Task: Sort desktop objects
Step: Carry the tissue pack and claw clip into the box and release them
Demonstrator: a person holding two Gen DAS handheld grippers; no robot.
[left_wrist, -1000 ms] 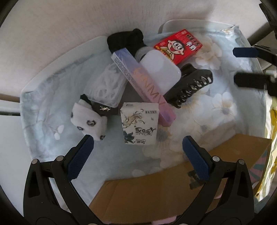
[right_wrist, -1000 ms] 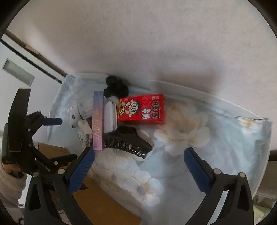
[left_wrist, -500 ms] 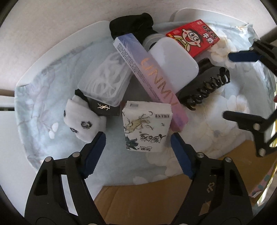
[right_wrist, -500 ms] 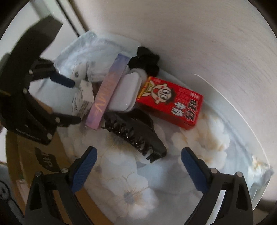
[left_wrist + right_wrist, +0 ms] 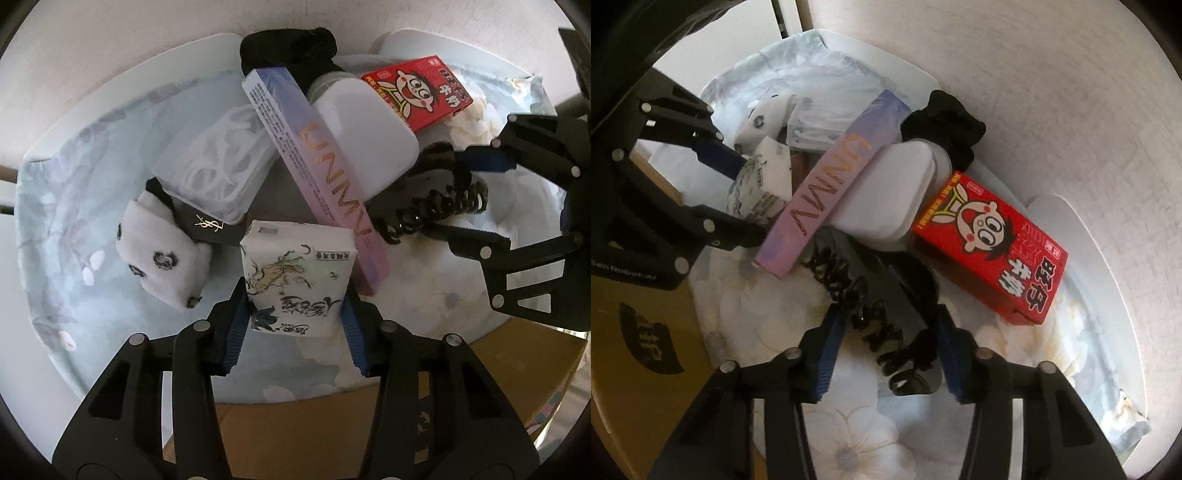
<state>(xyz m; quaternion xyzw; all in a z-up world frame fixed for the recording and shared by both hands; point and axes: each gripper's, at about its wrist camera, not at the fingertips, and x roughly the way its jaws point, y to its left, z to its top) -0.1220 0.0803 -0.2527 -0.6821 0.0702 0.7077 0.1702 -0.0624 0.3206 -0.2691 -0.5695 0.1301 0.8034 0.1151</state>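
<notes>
A pile of small objects lies on a flowered cloth (image 5: pixel 74 206). My left gripper (image 5: pixel 295 325) is shut on a white tissue pack (image 5: pixel 295 280) with ink drawings; it also shows in the right wrist view (image 5: pixel 761 184). My right gripper (image 5: pixel 886 339) is closed around a black hair claw clip (image 5: pixel 886 314), which also shows in the left wrist view (image 5: pixel 424 206). A long purple box (image 5: pixel 317 173), a white case (image 5: pixel 365 125), a red milk carton (image 5: pixel 990 254), a black scrunchie (image 5: pixel 942 122), a clear box of white loops (image 5: pixel 218 162) and a white sock (image 5: pixel 159 258) lie around them.
A cardboard box (image 5: pixel 332 435) sits at the near edge of the cloth, also in the right wrist view (image 5: pixel 639 332). A small black YSL item (image 5: pixel 207 225) lies under the clear box. A pale wall (image 5: pixel 1034 74) stands behind the white table.
Both grippers moved in and closed: the left one onto the tissue pack, the right one onto the black claw clip. Earlier both were open and farther back.
</notes>
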